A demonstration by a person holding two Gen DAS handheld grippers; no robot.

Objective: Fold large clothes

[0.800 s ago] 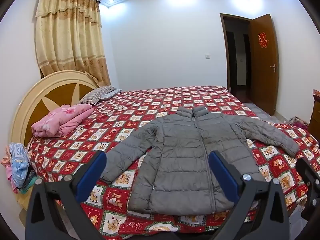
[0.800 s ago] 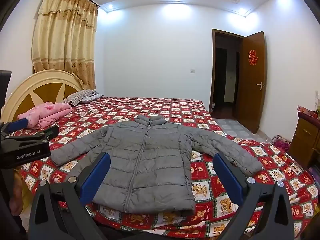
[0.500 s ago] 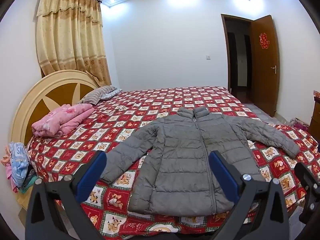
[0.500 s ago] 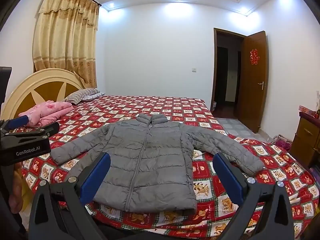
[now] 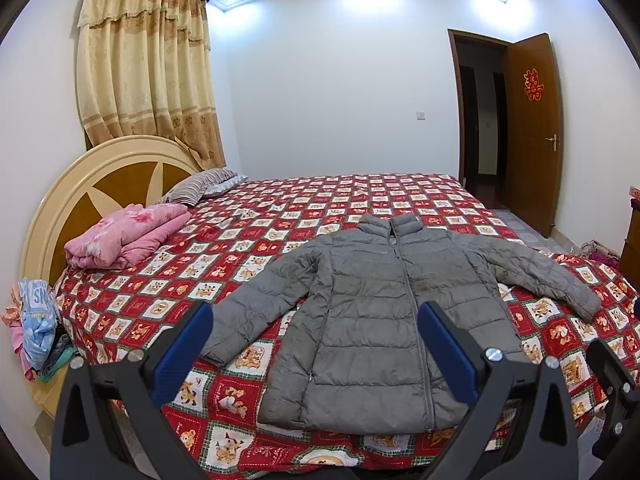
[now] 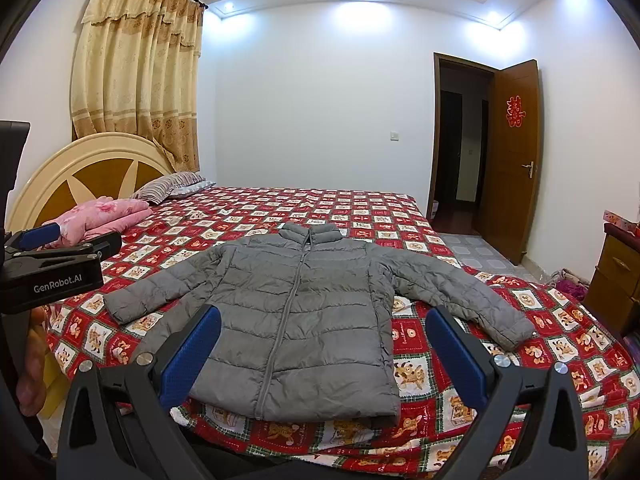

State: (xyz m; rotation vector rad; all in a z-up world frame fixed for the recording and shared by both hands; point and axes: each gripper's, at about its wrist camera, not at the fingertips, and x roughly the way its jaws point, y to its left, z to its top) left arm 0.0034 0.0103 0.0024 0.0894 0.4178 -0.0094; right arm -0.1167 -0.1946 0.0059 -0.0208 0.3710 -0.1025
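Note:
A grey quilted jacket [image 5: 376, 312] lies flat and zipped on the bed [image 5: 320, 200], collar away from me, both sleeves spread out sideways. The same jacket [image 6: 296, 308] fills the middle of the right wrist view. My left gripper [image 5: 316, 340] hovers open before the jacket's hem, nothing between its blue pads. My right gripper [image 6: 324, 344] is likewise open and empty, short of the hem. The left gripper's body [image 6: 52, 276] shows at the left edge of the right wrist view, held by a hand [image 6: 32, 364].
The bed's red checked cover [image 6: 500, 364] hangs over the near edge. A folded pink quilt [image 5: 124, 236] and striped pillow [image 5: 196, 188] lie by the round headboard [image 5: 100, 176]. Clothes [image 5: 32, 320] hang at the bed's left. A wooden cabinet [image 6: 612, 276] and open door [image 6: 512, 156] stand right.
Both views have shifted very slightly; the jacket sits a touch further right in each view. The jacket itself has not moved and both grippers stay open.

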